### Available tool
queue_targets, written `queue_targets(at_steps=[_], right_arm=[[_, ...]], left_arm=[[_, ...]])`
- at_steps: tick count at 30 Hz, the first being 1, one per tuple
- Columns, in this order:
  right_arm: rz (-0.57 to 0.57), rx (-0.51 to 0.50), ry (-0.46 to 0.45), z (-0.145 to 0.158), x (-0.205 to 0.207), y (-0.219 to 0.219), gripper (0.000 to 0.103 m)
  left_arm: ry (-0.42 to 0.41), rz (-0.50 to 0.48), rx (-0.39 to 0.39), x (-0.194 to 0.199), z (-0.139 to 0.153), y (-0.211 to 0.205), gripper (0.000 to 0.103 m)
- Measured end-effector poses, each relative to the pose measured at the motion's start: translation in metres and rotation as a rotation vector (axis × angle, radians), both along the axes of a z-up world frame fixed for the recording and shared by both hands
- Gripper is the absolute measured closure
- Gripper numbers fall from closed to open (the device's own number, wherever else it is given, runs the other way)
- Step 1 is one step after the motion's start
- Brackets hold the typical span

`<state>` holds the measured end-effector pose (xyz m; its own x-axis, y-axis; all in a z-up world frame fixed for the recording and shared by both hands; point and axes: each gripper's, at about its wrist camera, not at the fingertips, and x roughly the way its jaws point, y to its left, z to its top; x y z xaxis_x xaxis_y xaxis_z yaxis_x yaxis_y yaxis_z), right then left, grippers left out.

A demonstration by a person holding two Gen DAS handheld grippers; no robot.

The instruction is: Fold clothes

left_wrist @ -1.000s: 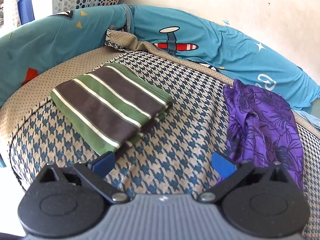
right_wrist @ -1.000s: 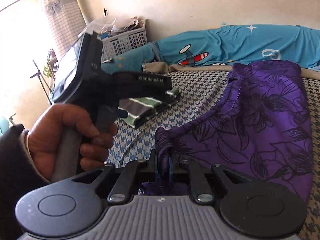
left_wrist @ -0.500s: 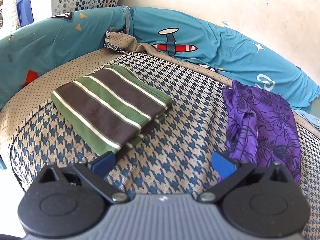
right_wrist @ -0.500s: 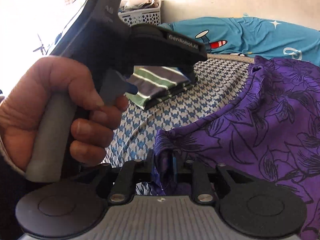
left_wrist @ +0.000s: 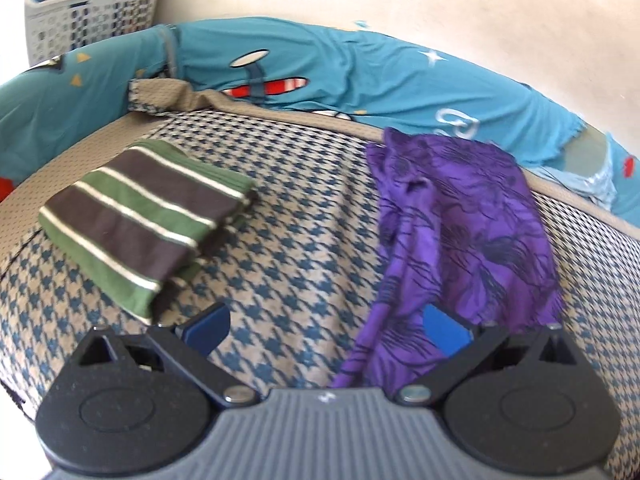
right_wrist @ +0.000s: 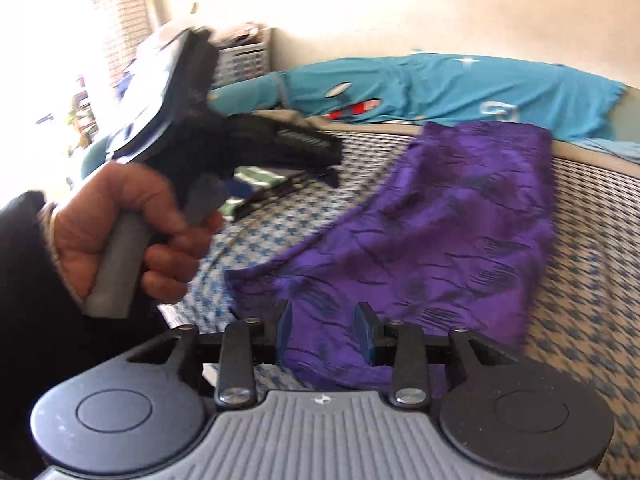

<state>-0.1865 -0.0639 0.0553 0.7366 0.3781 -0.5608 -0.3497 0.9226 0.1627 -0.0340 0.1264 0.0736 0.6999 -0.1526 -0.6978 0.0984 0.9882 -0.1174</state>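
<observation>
A: Biggest first: what's underneath?

B: A houndstooth mattress [left_wrist: 312,216], with a teal airplane-print sheet [left_wrist: 360,76] heaped along the wall at twelve o'clock and a white laundry basket [left_wrist: 88,20] at eleven.

A: And the clothes?

B: A purple patterned garment [right_wrist: 440,216] lies loosely spread, its long axis running from six toward one o'clock in the right wrist view. A striped garment [left_wrist: 140,216] sits folded at ten o'clock.

A: Which tool is nearer?

B: The right gripper [right_wrist: 325,336]: released, fingers apart, purple hem lying between them. The left gripper [left_wrist: 324,328], spread wide and holding nothing, has that cloth at its two o'clock.
</observation>
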Motion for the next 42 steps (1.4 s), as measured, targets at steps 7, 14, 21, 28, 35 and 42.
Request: queue_targets(at_steps=[7, 14, 21, 28, 35, 42], right_arm=[[-0.158, -0.036, 0.008, 0.005, -0.016, -0.040, 0.062], [-0.191, -0.068, 0.073, -0.005, -0.029, -0.063, 0.060], [-0.148, -0.115, 0.136, -0.020, -0.027, -0.056, 0.059], [-0.190, -0.156, 0.118, -0.030, -0.013, -0.046, 0.059], [-0.188, -0.175, 0.140, -0.035, -0.012, -0.046, 0.097], [-0.147, -0.180, 0.197, -0.037, -0.023, -0.044, 0.099]], left_arm=[[0.022, -0.104, 0.026, -0.014, -0.011, -0.027, 0.000], [0.083, -0.092, 0.015, -0.010, -0.023, -0.031, 0.000], [0.129, -0.088, -0.016, -0.008, -0.031, -0.032, 0.000], [0.157, -0.061, -0.032, -0.005, -0.037, -0.029, 0.000], [0.176, -0.019, -0.034, -0.002, -0.041, -0.022, 0.000], [0.181, 0.020, -0.035, -0.001, -0.042, -0.019, 0.000]])
